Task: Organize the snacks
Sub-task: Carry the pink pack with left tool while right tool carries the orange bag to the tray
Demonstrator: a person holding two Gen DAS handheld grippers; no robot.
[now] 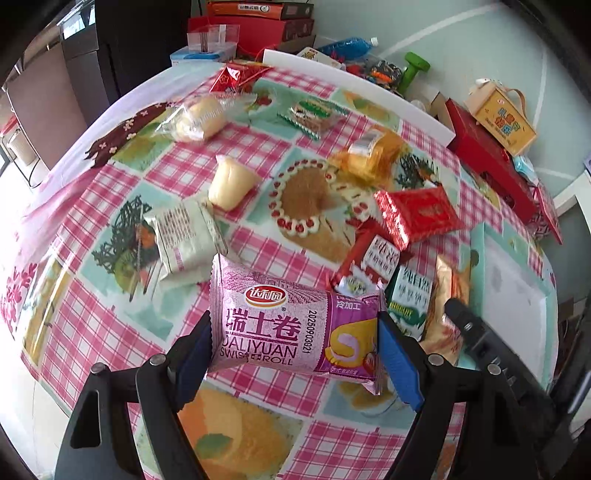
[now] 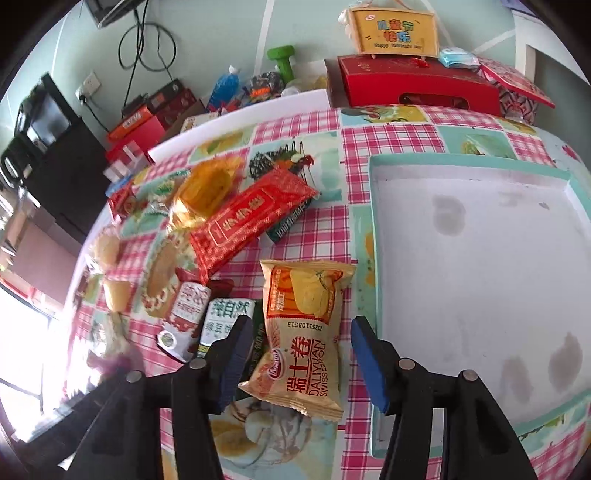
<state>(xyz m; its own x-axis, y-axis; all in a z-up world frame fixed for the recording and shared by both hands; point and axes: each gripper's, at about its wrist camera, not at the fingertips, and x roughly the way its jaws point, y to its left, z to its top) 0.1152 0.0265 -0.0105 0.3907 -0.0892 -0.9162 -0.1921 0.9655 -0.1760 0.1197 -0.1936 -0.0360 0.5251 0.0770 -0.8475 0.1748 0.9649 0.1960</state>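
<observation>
My left gripper [image 1: 293, 325] is shut on a pink Swiss roll packet [image 1: 273, 325], its blue pads pressing both ends; the packet hangs above the checked tablecloth [image 1: 110, 314]. My right gripper [image 2: 302, 325] stands open around a yellow Swiss roll packet [image 2: 306, 317] that lies on the cloth, with a gap at each pad. A white tray with a teal rim [image 2: 480, 277] sits just right of that packet with nothing in it. Loose snacks lie further out: a red packet [image 2: 251, 221], an orange packet [image 1: 373, 155], a jelly cup [image 1: 232, 181] and a white packet [image 1: 188, 236].
A red-and-white packet [image 2: 186, 310] and a green-and-white one [image 2: 221, 317] lie by the right gripper's left finger. Beyond the table's far edge are a red box [image 2: 413, 85], a yellow gift box [image 2: 393, 27], a green dumbbell [image 2: 284, 61] and a blue bottle [image 2: 223, 86].
</observation>
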